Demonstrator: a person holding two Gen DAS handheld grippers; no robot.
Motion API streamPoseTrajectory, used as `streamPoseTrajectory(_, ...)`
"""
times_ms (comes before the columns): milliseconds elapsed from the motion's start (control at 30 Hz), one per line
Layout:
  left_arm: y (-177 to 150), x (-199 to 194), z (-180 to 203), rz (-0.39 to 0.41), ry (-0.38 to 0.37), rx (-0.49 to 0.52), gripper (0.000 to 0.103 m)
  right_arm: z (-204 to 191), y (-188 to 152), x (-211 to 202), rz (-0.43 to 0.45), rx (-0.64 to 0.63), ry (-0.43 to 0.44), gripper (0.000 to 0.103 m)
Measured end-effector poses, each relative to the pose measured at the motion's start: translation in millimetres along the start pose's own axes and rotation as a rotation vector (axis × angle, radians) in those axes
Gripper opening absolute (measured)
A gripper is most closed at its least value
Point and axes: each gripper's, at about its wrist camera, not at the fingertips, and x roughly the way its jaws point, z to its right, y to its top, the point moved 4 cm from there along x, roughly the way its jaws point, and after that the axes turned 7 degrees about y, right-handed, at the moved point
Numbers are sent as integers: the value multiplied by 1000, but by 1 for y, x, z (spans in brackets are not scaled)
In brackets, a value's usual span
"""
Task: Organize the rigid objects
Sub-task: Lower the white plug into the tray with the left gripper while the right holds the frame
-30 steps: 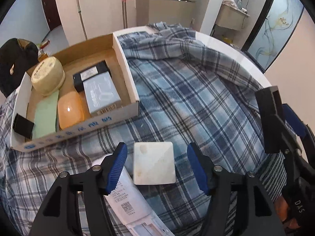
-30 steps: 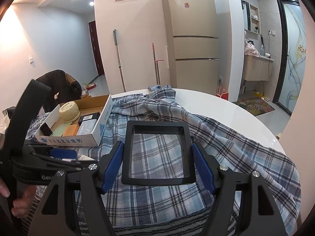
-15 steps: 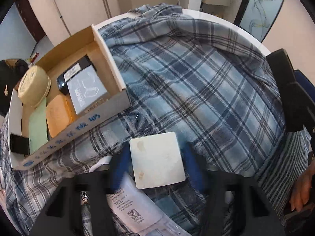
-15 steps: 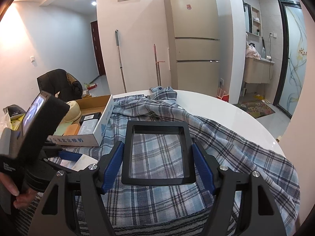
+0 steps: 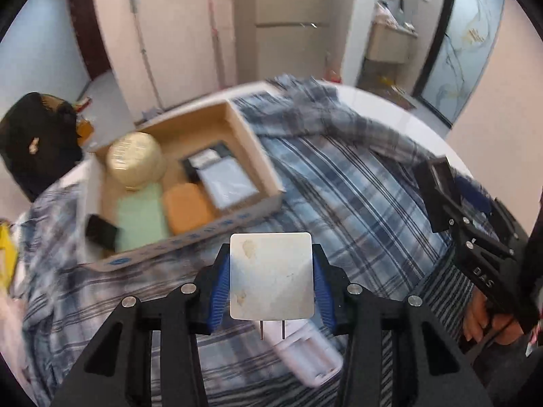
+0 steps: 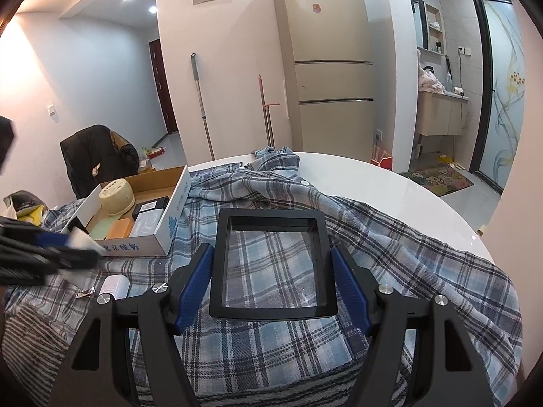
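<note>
The left gripper (image 5: 271, 276) pinches a white plug adapter (image 5: 270, 275) between its blue pads, lifted clear of the plaid cloth (image 5: 356, 203), two metal prongs showing under it. Below it lies a white packet (image 5: 307, 352). Beyond stands an open cardboard box (image 5: 251, 149) holding a round yellow tub (image 5: 135, 159), an orange block (image 5: 186, 208), a green slab (image 5: 141, 217) and a pale flat box (image 5: 227, 178). The right gripper (image 6: 273, 279) clamps a black square frame (image 6: 271, 310) by its sides, low over the cloth on the white round table (image 6: 407, 190). The box's near wall stands between the adapter and the free cardboard floor.
</note>
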Motion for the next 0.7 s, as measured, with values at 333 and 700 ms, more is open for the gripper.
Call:
streamPoseTrajectory(333,34,-35,-76,95,87,-173,47,-22,34,-21,29,-19,50,69)
streamPoseTrajectory(700,59,38,-120,1,119,-209,47,-55,59,-36,92,-111,26,69)
